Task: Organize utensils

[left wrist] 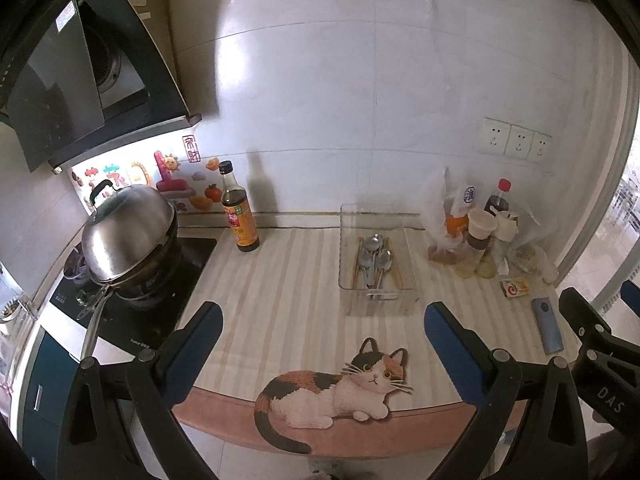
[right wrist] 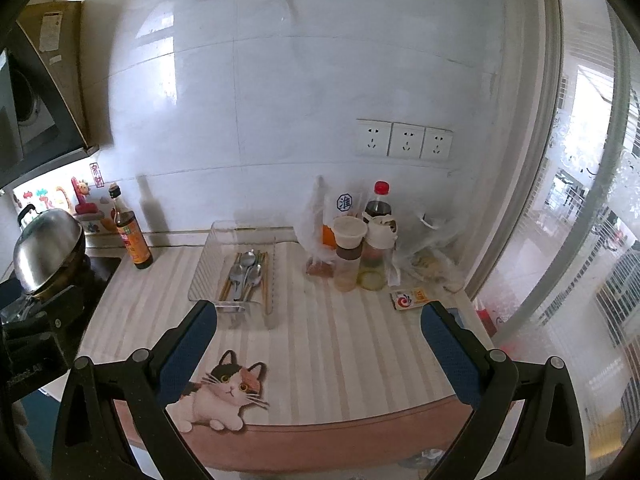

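Both grippers are hovering wide open and empty above the striped worktop (left wrist: 280,288). The spoons (left wrist: 374,258) and chopsticks (left wrist: 357,266) are lying inside the clear tray (left wrist: 344,240), straight ahead of the left gripper (left wrist: 322,328) and ahead-left of the right gripper (right wrist: 318,328), near neither one.

I see the counter (left wrist: 280,280) covered by a striped mat with a cat picture at its front edge. Taking the clear tray (left wrist: 376,264) of spoons and chopsticks as my landmark: left of it stands a dark sauce bottle (left wrist: 239,216), further left the black stove (left wrist: 132,312). Right of it cluster bottles and bags (left wrist: 480,232), and nearer me a small box (left wrist: 515,287) and a blue phone (left wrist: 547,325).
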